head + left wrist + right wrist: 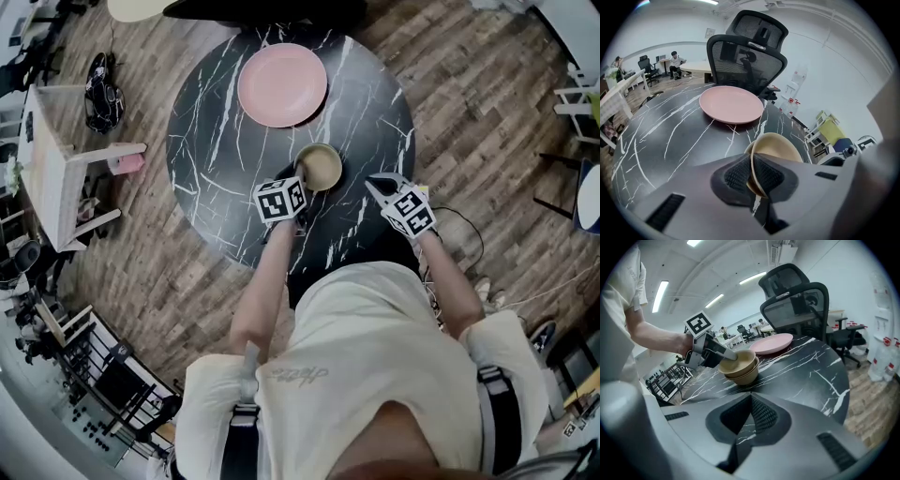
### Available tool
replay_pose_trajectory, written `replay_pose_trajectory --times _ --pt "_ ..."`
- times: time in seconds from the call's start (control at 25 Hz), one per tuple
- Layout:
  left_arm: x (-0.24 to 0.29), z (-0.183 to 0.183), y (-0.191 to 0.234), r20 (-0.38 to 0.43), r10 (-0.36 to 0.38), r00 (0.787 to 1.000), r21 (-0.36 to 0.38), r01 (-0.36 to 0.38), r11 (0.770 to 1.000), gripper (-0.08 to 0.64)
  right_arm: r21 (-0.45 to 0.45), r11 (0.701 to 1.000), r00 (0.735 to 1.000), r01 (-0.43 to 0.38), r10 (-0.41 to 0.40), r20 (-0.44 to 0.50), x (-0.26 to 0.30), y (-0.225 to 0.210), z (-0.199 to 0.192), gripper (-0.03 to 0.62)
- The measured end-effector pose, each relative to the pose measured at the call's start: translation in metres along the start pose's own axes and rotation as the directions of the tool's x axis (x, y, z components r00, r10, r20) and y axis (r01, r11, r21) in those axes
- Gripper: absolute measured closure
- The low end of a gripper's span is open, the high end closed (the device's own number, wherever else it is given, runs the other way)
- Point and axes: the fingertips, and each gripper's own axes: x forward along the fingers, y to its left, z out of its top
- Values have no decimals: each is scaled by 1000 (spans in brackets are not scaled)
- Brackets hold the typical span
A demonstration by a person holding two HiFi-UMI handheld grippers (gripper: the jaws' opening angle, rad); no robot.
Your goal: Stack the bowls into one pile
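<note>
The left tool (752,176) pinches the near rim of the top bowl (735,360), one pad inside the bowl and one outside, with the thin wall clamped between them. That tan bowl sits inside the bottom bowl (746,376), which is the same colour and stands on the table (206,141). The top bowl looks slightly tilted toward the tool, and I cannot tell whether it is fully seated. From the head view the pair reads as one bowl near the middle of the round black marbled table, just ahead of the left tool (299,178).

The right tool (749,416) has its jaws pressed together with nothing between them. It hangs over the table's near edge, to the right of the bowls and apart from them (376,184).

A pink plate (282,84) lies on the far side of the table, apart from the bowls. A black mesh chair (750,51) stands behind it.
</note>
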Motion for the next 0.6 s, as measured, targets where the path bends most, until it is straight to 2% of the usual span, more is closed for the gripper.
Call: replay_pose_trajectory --times 0.28,0.6 --pt "7 -2 0 -16 13 1000 10 -13 1000 526 2 1000 1000 10 -10 -12 -1 -5 -9 586" --pt "9 -3 -2 -39 39 998 74 -36 997 525 1 1000 1000 10 -10 -21 -1 -7 -11 586"
